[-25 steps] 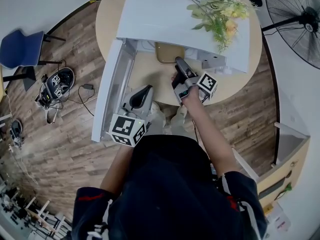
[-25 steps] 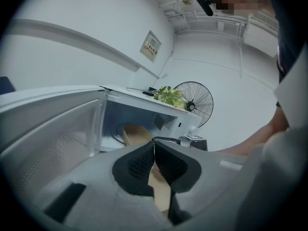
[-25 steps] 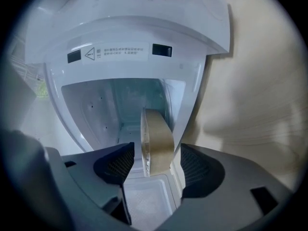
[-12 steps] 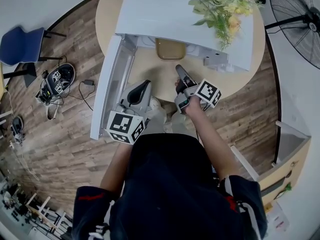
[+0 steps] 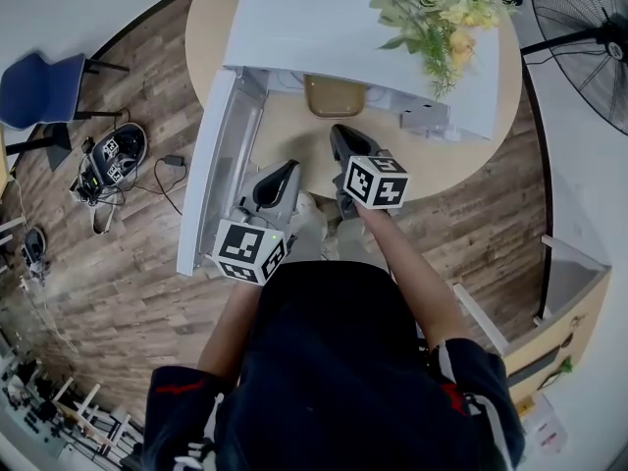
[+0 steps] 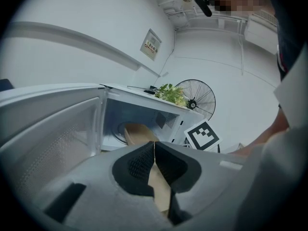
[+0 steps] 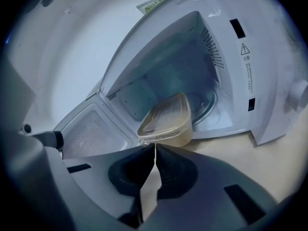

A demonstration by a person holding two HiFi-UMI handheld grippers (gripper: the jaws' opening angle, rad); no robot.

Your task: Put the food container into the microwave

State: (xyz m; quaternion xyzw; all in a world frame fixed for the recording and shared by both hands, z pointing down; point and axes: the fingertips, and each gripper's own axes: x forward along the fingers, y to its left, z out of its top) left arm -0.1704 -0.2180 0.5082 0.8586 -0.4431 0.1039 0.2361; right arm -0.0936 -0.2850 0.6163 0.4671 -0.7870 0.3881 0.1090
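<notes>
A tan lidded food container [image 5: 334, 96] sits in the mouth of the open white microwave [image 5: 324, 18]. In the right gripper view the food container [image 7: 166, 121] lies just past my jaw tips, at the front of the cavity near the glass turntable [image 7: 211, 105]. My right gripper [image 5: 339, 133] is shut with nothing between its jaws and points at the container. My left gripper [image 5: 287, 168] is also shut and empty, lower left of the right one, beside the open door. From the left gripper view the container [image 6: 137, 131] shows inside the cavity.
The microwave door [image 5: 211, 165] hangs open to the left. The microwave stands on a round wooden table [image 5: 471, 165], with a bunch of flowers [image 5: 432, 13] on top. A fan [image 5: 589, 37] stands at the right, a blue chair [image 5: 49, 91] at the left.
My right gripper has drawn back a little from the container and rolled, so its marker cube now faces up. The left gripper has hardly moved.
</notes>
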